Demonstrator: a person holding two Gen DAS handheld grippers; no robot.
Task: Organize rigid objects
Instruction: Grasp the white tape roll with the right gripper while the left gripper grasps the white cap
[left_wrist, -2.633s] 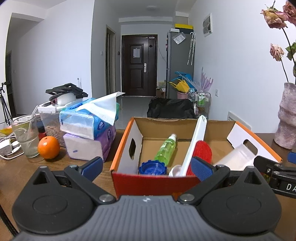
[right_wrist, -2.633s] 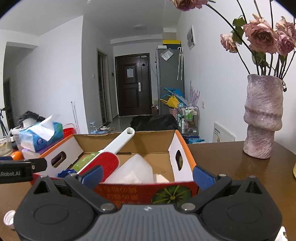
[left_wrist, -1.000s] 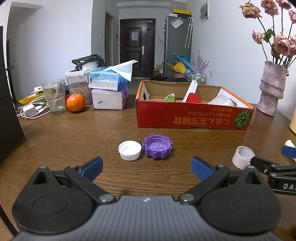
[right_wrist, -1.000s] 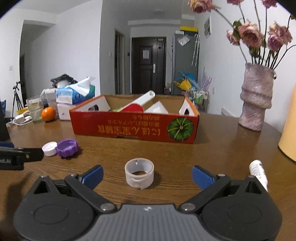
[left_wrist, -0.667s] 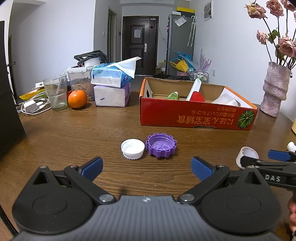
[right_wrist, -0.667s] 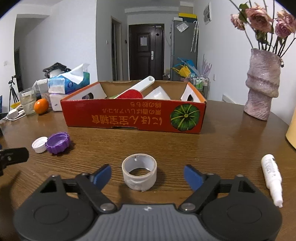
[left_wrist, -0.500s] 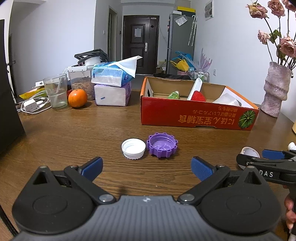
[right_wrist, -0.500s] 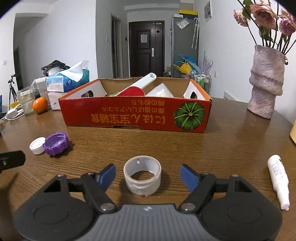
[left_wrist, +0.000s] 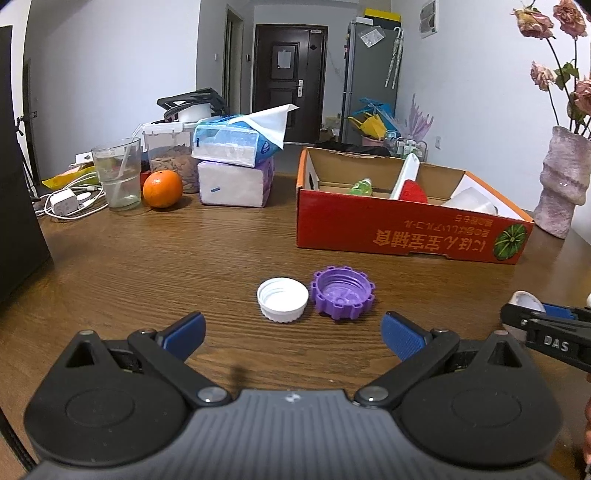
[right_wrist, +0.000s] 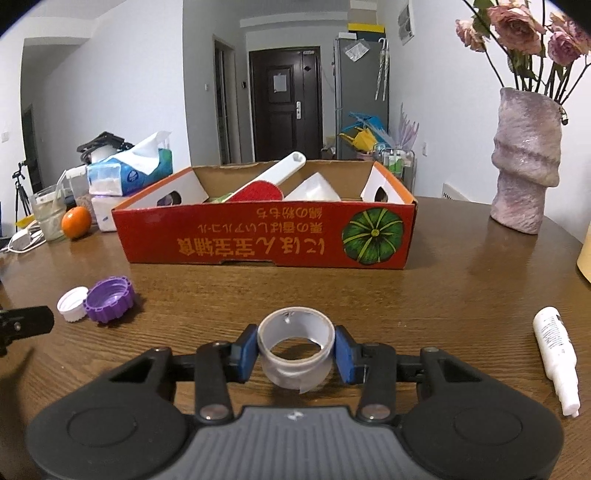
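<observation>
My right gripper (right_wrist: 296, 350) is shut on a roll of clear tape (right_wrist: 295, 367) that rests on the wooden table, one blue pad on each side of it. My left gripper (left_wrist: 291, 334) is open and empty, just short of a white cap (left_wrist: 282, 300) and a purple cap (left_wrist: 342, 297) lying side by side. Both caps also show at the left of the right wrist view, the white cap (right_wrist: 72, 298) and the purple cap (right_wrist: 110, 294). The red cardboard box (right_wrist: 266, 242) stands behind, holding a brush, a green bottle and white items. A white tube (right_wrist: 557, 350) lies to the right.
Tissue packs (left_wrist: 236, 166), an orange (left_wrist: 162, 189), a glass (left_wrist: 117, 173) and charger cables (left_wrist: 66, 201) stand at the far left. A pink vase (right_wrist: 526, 162) with flowers stands at the far right. A dark object (left_wrist: 18, 206) borders the table's left edge.
Both grippers pulled back from the box and came down low over the table. The right jaws then closed around the tape roll. The left gripper stayed open near the caps.
</observation>
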